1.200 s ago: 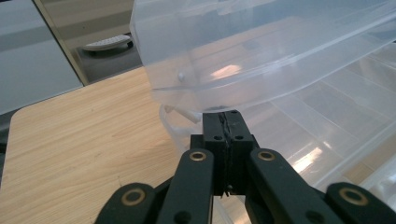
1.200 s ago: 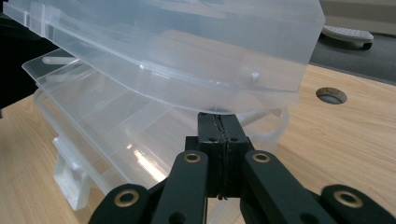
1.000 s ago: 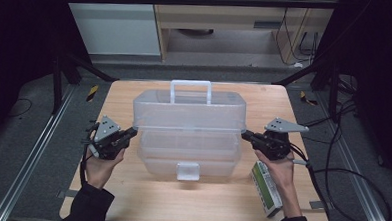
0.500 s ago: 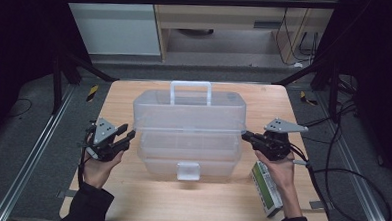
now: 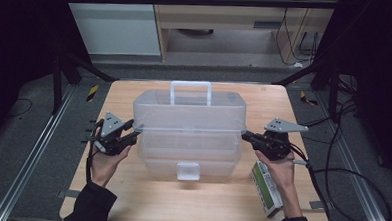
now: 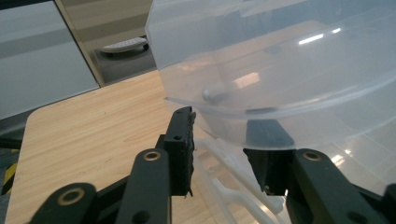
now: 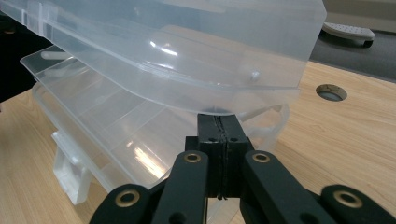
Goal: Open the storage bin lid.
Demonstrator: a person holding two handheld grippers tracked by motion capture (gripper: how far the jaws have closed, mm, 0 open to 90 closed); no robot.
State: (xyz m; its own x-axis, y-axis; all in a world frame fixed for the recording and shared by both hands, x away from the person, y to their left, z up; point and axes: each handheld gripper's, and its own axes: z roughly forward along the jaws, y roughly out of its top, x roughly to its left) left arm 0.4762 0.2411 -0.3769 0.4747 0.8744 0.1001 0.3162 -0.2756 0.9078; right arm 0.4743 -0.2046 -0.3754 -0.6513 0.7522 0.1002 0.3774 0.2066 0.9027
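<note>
**Clear box held at both ends, lid raised**

A clear plastic storage box with a white carry handle (image 5: 189,127) sits at the centre of the light wooden surface (image 5: 130,197). Its long axis runs from nine o'clock to three o'clock in the high view; the front latch tab faces six o'clock, toward the person, and the handle stands upright at the twelve o'clock side of the lid.

The left gripper (image 5: 128,136) is at the box's nine o'clock end. Its jaws have just been opening and now stand spread, with the lid's thin rim between them and no pad pressing on it, as the left gripper view (image 6: 224,149) shows. The right gripper (image 5: 248,138) is at the three o'clock end, jaws pressed together just under the lid's lip in the right gripper view (image 7: 218,140); I cannot tell whether any plastic is pinched.

A green and white carton (image 5: 266,188) lies at five o'clock, beside the right forearm, near the surface's edge. Bare wood stays free at six o'clock in front of the latch, and a narrower strip beyond the handle at twelve o'clock.
</note>
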